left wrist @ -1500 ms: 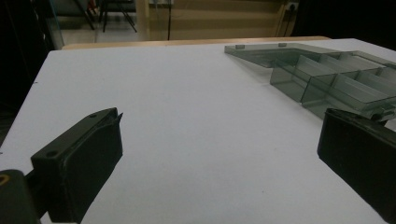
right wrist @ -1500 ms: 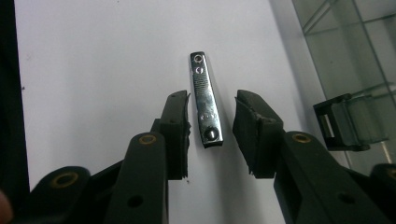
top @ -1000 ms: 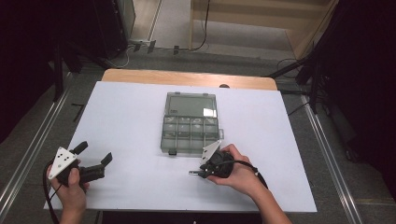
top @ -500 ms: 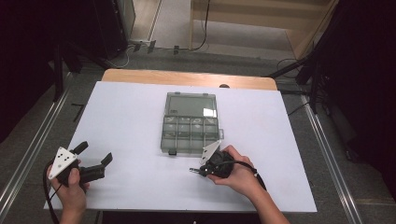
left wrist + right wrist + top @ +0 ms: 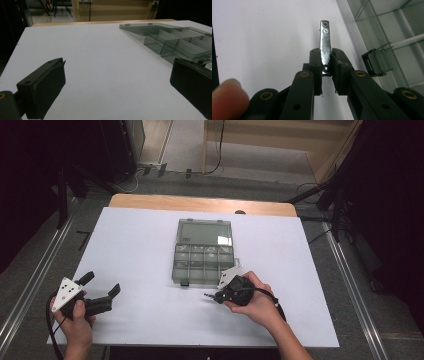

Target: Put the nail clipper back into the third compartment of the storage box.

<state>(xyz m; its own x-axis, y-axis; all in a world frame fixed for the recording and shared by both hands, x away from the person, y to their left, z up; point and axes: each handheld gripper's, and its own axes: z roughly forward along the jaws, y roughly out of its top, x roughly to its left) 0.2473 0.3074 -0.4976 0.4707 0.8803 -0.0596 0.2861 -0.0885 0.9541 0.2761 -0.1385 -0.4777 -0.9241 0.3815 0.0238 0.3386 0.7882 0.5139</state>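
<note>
Right gripper view shows the right gripper (image 5: 325,62) clenched on a small flat metal piece (image 5: 325,42), a ridged chrome strip with two small holes near its far end; the strip stands out past the jaw tips over the white table (image 5: 269,37). Its jaws have just been closing, with the strip between them. Just to the right lies the clear plastic compartment box (image 5: 387,32), its black latch (image 5: 374,63) near the jaws but apart from them. In the high view the right gripper (image 5: 212,296) lies low at the box's near edge (image 5: 202,270), pointing left, and the metal piece juts from its tips. The left gripper (image 5: 102,287) is near the table's front left corner, well apart from the box, jaws spread wide with nothing between them.
</note>
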